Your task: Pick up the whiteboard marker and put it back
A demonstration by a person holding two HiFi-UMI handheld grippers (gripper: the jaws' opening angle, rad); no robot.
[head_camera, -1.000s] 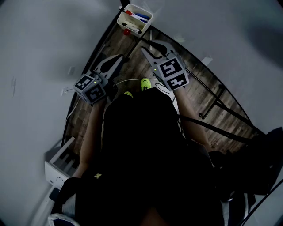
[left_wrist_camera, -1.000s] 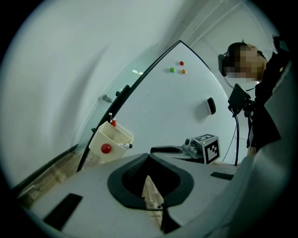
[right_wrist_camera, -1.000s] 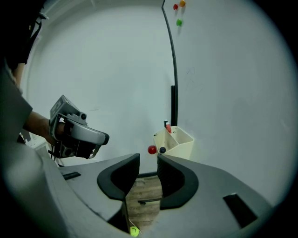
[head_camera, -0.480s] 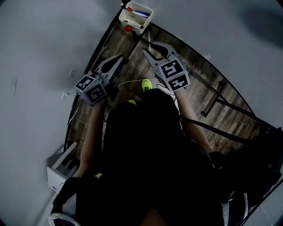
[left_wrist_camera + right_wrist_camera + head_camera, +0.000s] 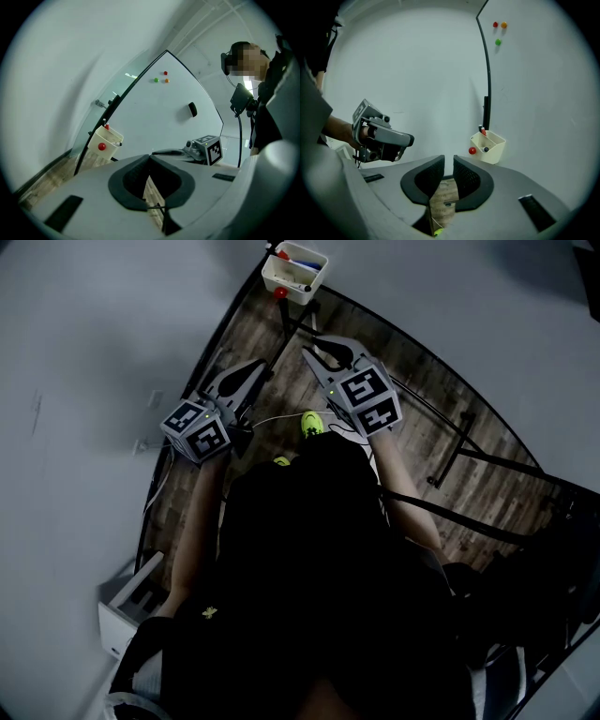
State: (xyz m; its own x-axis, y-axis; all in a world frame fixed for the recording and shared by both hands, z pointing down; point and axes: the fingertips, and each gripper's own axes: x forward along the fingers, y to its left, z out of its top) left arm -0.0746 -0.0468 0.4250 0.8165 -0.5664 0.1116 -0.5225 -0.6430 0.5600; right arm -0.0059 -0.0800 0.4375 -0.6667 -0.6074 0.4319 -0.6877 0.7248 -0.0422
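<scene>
Head view, tray: the small cream plastic tray [image 5: 277, 277] sits at the whiteboard's lower edge, ahead of both my claws and well apart from them.
Head view, markers: the red and blue whiteboard markers [image 5: 302, 259] lie inside that tray. They are too small here for me to tell one from another.
Head view, claws: my grey left claw [image 5: 253, 371] and grey right claw [image 5: 317, 351] both point towards the tray over the brown wood-plank floor [image 5: 412, 418].
Left gripper view, left claw: my jaws meet at their tips with nothing between them.
Left gripper view, board: the white whiteboard [image 5: 159, 117] carries a black eraser [image 5: 192, 109] and three small round magnets.
Right gripper view, right claw: my jaws have just been closing. They stand a narrow gap apart, with only floor showing between them.
Right gripper view, tray: a red-capped marker [image 5: 483, 132] stands at the tray's back corner, and a round red magnet [image 5: 472, 150] sits on its front wall.
</scene>
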